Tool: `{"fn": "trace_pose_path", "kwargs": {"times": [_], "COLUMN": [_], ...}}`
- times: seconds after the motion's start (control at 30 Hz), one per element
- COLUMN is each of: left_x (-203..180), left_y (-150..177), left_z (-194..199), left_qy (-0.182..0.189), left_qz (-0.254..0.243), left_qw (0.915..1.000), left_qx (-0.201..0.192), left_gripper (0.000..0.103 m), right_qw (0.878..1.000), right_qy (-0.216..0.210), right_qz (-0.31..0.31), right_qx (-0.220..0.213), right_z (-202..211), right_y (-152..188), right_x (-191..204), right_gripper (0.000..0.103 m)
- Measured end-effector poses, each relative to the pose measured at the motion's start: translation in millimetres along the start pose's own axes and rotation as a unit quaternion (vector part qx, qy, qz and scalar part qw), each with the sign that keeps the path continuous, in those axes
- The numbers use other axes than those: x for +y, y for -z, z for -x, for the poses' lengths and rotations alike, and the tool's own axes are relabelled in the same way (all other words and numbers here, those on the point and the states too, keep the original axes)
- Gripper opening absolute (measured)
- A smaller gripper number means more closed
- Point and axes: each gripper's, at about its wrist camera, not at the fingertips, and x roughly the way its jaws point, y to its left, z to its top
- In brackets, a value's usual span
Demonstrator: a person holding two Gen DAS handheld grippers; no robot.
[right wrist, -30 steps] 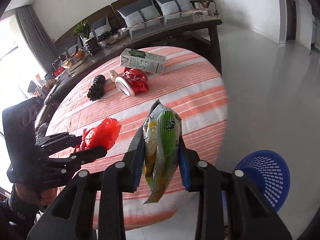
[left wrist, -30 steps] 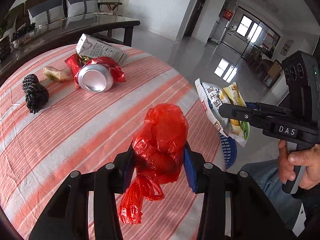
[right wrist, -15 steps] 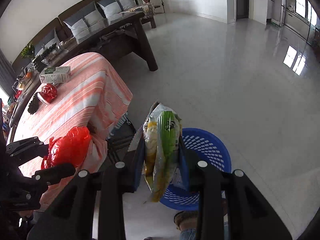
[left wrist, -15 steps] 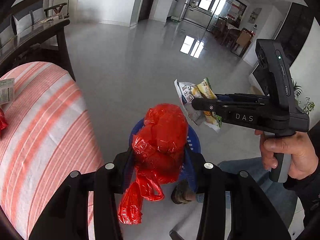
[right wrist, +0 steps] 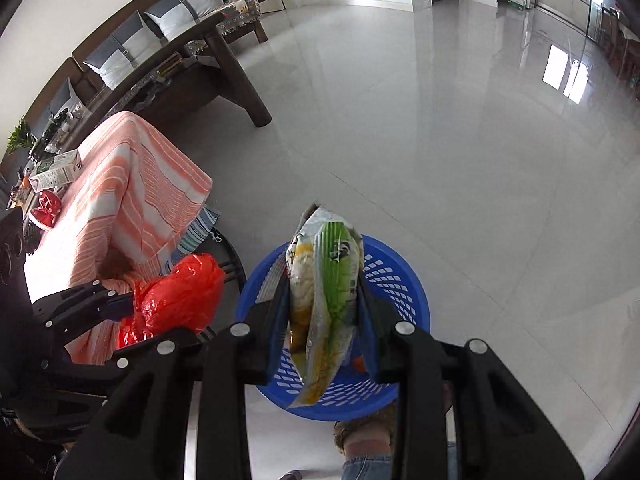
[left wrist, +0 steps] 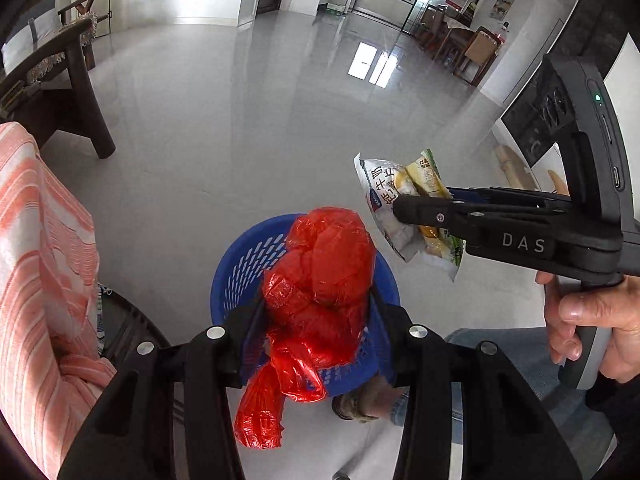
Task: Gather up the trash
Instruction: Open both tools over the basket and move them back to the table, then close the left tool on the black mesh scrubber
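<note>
L gripper jaws opening, red bag between, over blue basket

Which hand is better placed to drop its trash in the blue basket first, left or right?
Probably left. In its own view the red bag hangs over the basket and its jaws are opening. The wrapper there looks off past the rim, though the right view puts it over the basket too.

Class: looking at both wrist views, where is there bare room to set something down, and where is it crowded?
Free: the grey floor beyond the blue basket, out to the wooden bench. Crowded: above the basket, where red bag and snack packet hang between opening jaws.
</note>
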Motion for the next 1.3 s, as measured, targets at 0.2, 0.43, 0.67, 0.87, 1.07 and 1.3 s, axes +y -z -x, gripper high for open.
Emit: {"fn": "trace_pose_path", "kwargs": {"times": [0.2, 0.43, 0.67, 0.87, 1.07, 1.3], "left_x": [2.7, -7.0, 33.9, 111.8, 191.8, 239.2], "left_y": [-5.0, 10.5, 64.8, 129.6, 189.3, 225.1], "left_z": [-16.7, 42.2, 128.5, 199.8, 248.1, 276.4], "left_qy": [-0.012, -0.025, -0.109, -0.194, -0.276, -0.282], "left_qz": [0.003, -0.007, 0.006, 0.084, 0.163, 0.222], "left_qw": [0.9999, 0.9986, 0.9909, 0.9742, 0.9448, 0.9303], "left_qx": [0.001, -0.047, -0.078, -0.080, -0.068, -0.076], "left_gripper": [0.078, 0.088, 0.092, 0.092, 0.092, 0.097], "right_qw": [0.999, 0.995, 0.983, 0.974, 0.966, 0.955], "right_qy": [0.026, 0.050, 0.080, 0.036, -0.058, -0.074], "right_qz": [-0.026, -0.031, 0.051, 0.155, 0.219, 0.281], "right_qx": [-0.027, -0.077, -0.155, -0.159, -0.122, -0.062], "right_z": [1.0, 20.2, 43.0, 37.7, 22.7, -28.6], "right_y": [-6.1, -5.2, 4.5, 33.3, 53.1, 41.2], "right_x": [-11.9, -10.2, 46.8, 145.9, 269.8, 383.6], "right_gripper": [0.063, 0.087, 0.098, 0.098, 0.098, 0.098]}}
